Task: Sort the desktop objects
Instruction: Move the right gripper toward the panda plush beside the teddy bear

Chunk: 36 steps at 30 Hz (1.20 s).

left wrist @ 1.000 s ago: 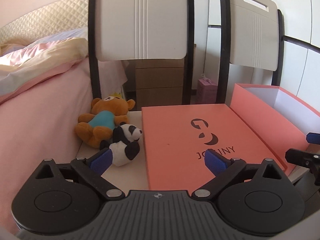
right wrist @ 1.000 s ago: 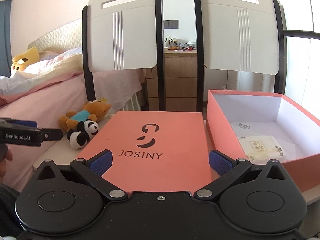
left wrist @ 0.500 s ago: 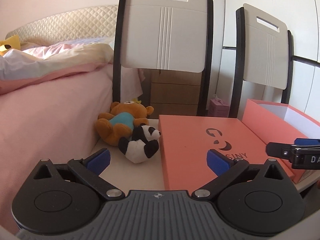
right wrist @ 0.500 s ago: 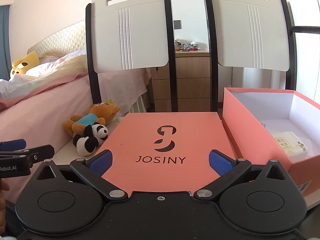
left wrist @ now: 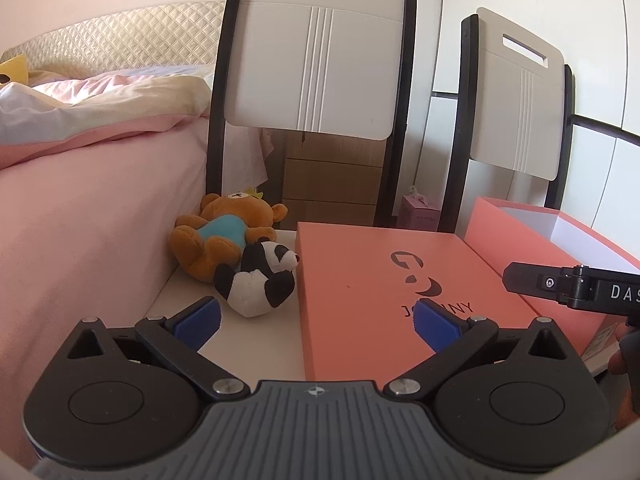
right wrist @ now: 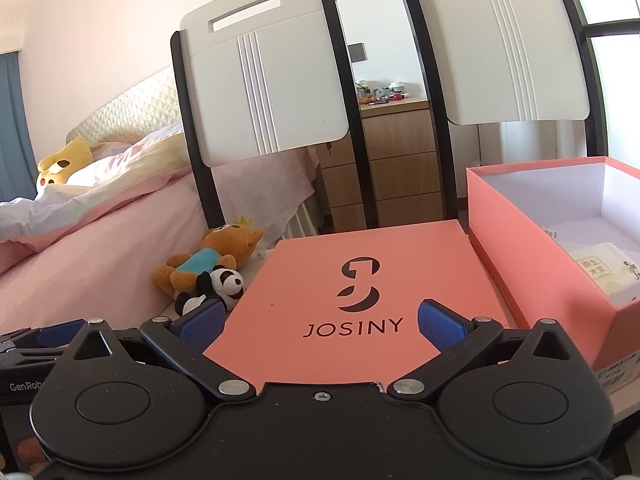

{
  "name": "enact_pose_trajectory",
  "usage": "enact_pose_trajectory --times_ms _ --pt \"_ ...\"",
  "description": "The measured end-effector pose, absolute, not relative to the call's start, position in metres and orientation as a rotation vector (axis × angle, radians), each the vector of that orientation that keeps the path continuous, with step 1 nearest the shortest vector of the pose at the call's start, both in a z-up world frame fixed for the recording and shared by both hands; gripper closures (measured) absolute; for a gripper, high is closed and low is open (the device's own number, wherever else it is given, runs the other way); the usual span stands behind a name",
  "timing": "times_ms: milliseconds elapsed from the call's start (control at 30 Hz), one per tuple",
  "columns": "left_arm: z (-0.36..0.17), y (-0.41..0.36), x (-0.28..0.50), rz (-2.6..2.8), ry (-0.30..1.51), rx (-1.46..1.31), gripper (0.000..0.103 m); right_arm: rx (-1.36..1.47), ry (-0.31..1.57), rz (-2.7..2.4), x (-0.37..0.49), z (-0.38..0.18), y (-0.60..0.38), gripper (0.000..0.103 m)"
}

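Hovering with jaws wide and empty, the left gripper (left wrist: 316,320) and right gripper (right wrist: 320,322) face the desk: 2 plush toys, a panda (left wrist: 260,280) touching a bear (left wrist: 224,236), lie left of the JOSINY lid (right wrist: 360,304), and the open box (right wrist: 532,248) sits to its right. The likely next step is for the left gripper to pinch the panda's soft body.

A white table (left wrist: 256,344) carries four things — bear plush (left wrist: 224,240), panda plush (left wrist: 260,284), coral lid (left wrist: 384,292), open coral box (right wrist: 532,248).

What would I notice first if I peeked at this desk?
Probably the big coral box lid lying flat in the middle. Two soft toys, a brown bear and a panda, snuggle at its left by the bed, and the open box stands on its right.
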<state>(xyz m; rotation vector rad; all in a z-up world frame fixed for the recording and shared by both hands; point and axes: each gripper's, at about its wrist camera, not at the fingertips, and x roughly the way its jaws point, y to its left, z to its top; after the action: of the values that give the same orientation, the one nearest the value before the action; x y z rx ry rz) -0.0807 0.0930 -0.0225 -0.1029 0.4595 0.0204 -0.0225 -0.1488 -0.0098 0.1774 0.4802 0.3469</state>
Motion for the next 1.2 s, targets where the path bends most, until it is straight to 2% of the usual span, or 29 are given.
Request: enact_pose_trajectory --times_ms 1200 --pt "-0.0259 0.0900 -0.0821 -0.011 0.475 -0.091 0.000 0.202 0.502 0.339 -0.0192 -0.0131 -0.1507 0.000"
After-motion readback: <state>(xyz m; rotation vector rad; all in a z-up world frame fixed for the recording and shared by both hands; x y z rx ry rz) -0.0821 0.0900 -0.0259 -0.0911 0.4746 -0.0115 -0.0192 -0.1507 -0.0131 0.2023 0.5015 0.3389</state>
